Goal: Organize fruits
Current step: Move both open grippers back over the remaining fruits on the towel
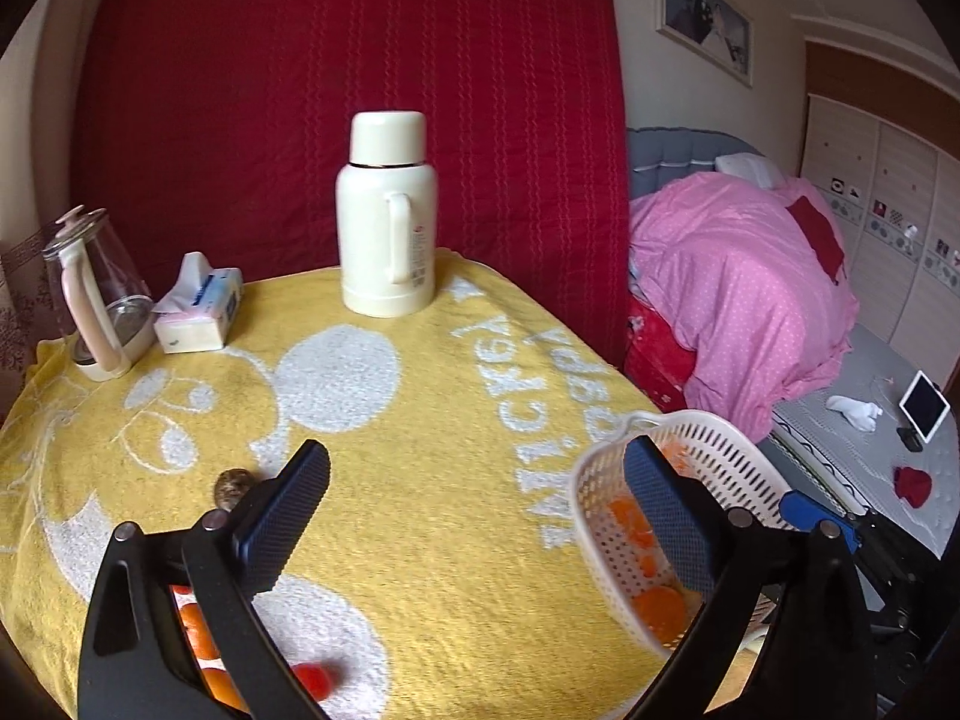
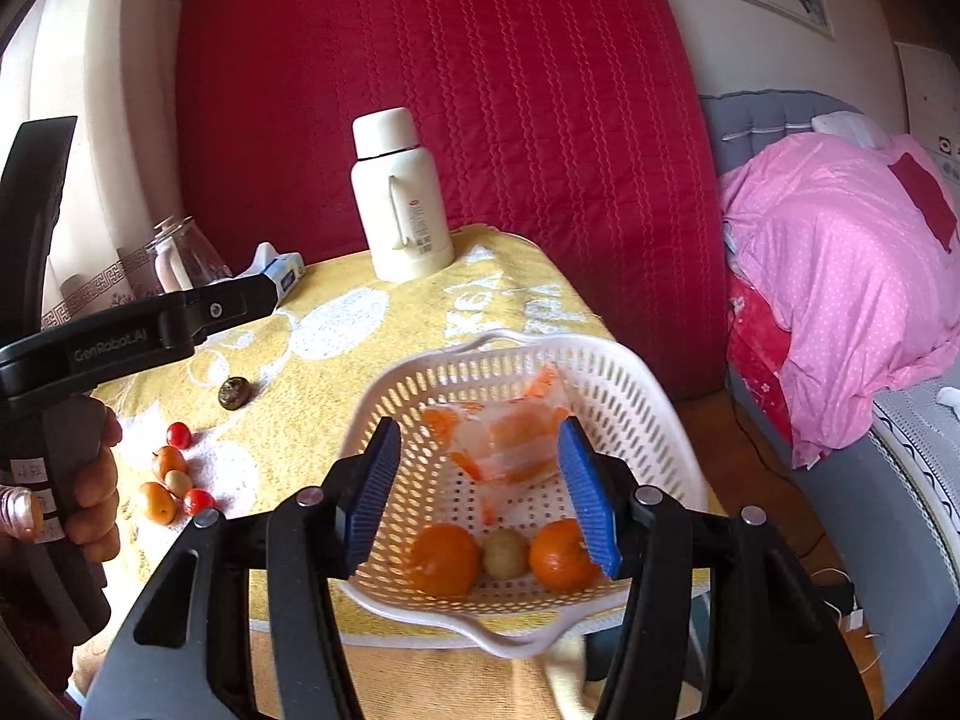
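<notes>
A white perforated basket [image 2: 624, 378] sits at the table's right front corner; it also shows in the left wrist view [image 1: 738, 450]. It holds two oranges [image 2: 443, 558], a small tan fruit [image 2: 505, 553] and a clear bag of orange pieces [image 2: 510, 444]. My right gripper [image 2: 480, 501] is open and empty above the basket. Loose fruit lies at the left front: small oranges [image 2: 157, 501], red tomatoes [image 2: 178, 434] and a dark round fruit [image 2: 234, 392]. My left gripper [image 1: 480, 516] is open and empty above the cloth, with oranges [image 1: 201, 630] and a tomato [image 1: 313, 679] under it.
A yellow towel [image 1: 420, 420] covers the table. A cream thermos [image 1: 387, 210], a tissue box [image 1: 201, 312] and a glass kettle [image 1: 99, 294] stand at the back. A red quilt hangs behind. A bed with pink bedding [image 1: 738, 300] is on the right.
</notes>
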`<state>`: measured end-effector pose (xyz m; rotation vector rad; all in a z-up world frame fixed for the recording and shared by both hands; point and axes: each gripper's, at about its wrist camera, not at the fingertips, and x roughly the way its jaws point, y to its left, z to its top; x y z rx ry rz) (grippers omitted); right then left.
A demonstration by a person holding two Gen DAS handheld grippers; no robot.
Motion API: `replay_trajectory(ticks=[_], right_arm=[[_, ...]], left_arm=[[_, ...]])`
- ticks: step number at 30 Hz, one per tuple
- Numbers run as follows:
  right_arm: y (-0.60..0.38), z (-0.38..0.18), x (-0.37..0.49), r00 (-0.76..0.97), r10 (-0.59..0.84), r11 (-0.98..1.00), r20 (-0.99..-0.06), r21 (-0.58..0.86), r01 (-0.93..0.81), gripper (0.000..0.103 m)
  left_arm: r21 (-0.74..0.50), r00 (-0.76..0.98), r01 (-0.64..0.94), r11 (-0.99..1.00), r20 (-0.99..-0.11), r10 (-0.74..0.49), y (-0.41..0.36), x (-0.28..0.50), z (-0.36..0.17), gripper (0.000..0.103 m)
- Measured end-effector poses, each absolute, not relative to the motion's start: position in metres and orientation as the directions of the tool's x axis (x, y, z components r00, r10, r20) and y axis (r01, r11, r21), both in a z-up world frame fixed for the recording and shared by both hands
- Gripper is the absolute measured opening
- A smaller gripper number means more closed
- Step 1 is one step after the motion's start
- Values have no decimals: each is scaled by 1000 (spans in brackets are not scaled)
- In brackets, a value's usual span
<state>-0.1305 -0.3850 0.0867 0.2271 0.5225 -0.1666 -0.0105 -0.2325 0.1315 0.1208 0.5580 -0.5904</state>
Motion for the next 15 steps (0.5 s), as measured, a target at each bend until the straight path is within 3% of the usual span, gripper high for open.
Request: replay_trajectory(ticks=[15], right_arm=[[-310, 89, -99, 850, 24, 986, -526, 155, 68, 56]], left_arm=[[7, 776, 446, 895, -501, -383, -171, -1, 128, 98]])
